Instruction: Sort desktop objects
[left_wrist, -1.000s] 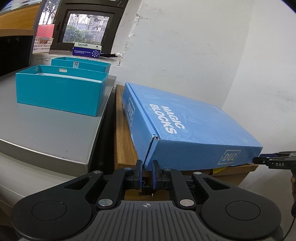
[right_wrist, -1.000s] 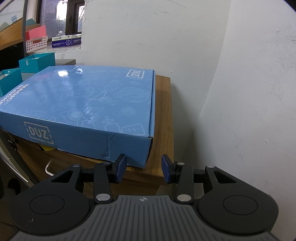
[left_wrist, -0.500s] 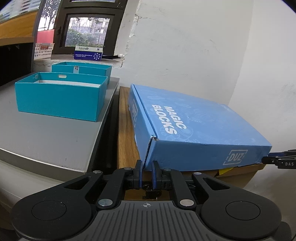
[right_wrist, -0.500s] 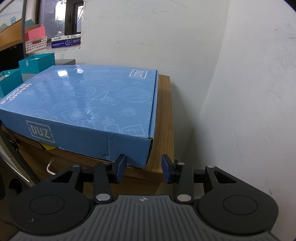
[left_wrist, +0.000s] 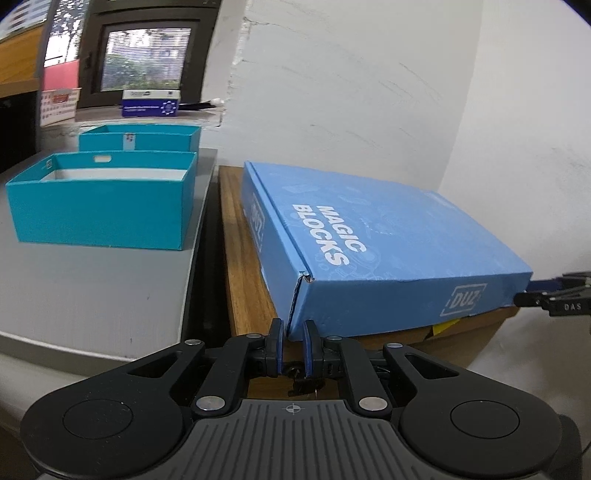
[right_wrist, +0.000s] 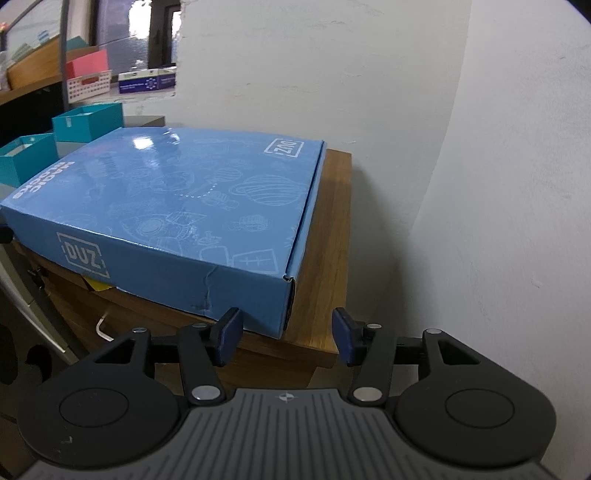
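The flat blue cardboard Magic Blocks box (left_wrist: 373, 236) lay on the wooden stand (right_wrist: 328, 266), long axis left-right. The left gripper (left_wrist: 293, 341), jaws nearly closed, faced its near-left corner; the right gripper (right_wrist: 286, 338), jaws wide apart, faced its near-right corner.

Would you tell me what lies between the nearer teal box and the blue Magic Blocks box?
In the left wrist view, only grey tabletop, a dark gap and bare wood.
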